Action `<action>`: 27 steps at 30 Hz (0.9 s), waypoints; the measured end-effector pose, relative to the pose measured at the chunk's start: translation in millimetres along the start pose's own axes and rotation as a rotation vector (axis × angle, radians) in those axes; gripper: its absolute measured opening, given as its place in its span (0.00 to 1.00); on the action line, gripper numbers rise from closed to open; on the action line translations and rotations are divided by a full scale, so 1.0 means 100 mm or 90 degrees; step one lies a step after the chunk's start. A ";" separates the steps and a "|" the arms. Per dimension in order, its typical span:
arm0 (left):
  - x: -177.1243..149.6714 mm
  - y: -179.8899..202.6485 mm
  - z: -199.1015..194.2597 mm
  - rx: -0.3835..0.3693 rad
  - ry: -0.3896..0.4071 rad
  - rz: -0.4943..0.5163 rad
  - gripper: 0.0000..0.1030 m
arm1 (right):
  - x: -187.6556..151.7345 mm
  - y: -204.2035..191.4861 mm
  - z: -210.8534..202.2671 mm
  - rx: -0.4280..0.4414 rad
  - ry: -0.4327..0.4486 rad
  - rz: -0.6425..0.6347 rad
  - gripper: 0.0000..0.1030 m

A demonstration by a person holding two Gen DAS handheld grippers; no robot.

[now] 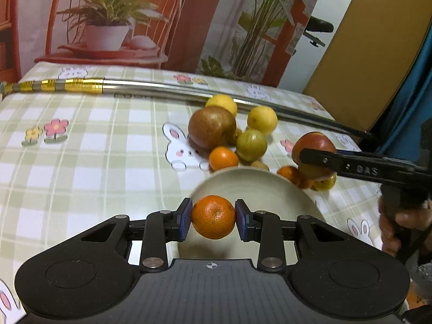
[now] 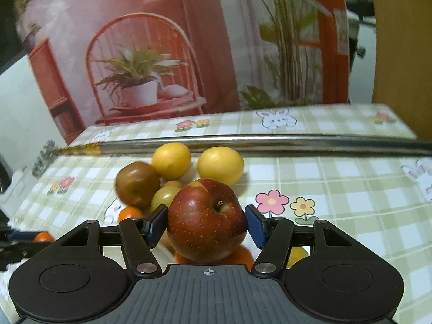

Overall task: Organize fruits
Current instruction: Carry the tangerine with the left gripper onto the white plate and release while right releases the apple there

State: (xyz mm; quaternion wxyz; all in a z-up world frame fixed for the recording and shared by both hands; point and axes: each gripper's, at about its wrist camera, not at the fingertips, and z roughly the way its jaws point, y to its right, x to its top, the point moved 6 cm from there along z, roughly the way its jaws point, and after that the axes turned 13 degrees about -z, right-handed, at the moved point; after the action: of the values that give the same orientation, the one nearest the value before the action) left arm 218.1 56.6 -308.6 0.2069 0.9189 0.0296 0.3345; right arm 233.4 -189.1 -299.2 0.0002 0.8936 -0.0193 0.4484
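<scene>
Left gripper is pinching a small round orange mandarin across its middle, blue pads flat on both sides. It hangs over the near rim of the shallow round cream ceramic bowl, lower centre of the left wrist view. My read: it's lined up for a drop into the bowl, not yet let go.

Right gripper is clamped on a large red speckled apple, stem dimple facing the camera, centre of the right wrist view. The jaws stand wider here because the fruit is wider. In the left view the apple sits at right, off the cloth and above the loose fruit, so it looks lifted clear of the pile.

Rest of the pile is on the green-and-white checked tablecloth, centre of frame just behind the bowl: a brown pear-like fruit, two yellow lemons, a green round fruit, another small mandarin. They're bunched and touching, so pulling one may roll its neighbours.

A long steel rod with gold bands lies across the cloth behind the pile.
</scene>
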 end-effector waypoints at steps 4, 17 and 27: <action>-0.13 0.03 0.01 0.004 -0.008 0.013 0.35 | -0.09 -0.22 -0.19 0.003 -0.008 -0.052 0.56; -0.31 0.06 0.05 0.030 -0.013 0.058 0.35 | -0.47 -0.79 -0.35 0.024 -0.062 -0.155 0.56; -0.35 0.07 0.07 0.056 -0.005 0.073 0.35 | -0.54 -0.83 -0.38 0.019 -0.057 -0.177 0.57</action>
State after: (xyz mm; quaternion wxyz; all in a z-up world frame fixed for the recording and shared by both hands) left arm 195.2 41.2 -332.0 0.1474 0.9287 -0.0091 0.3402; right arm 173.5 -103.7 -318.4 0.0481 0.9066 0.1118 0.4041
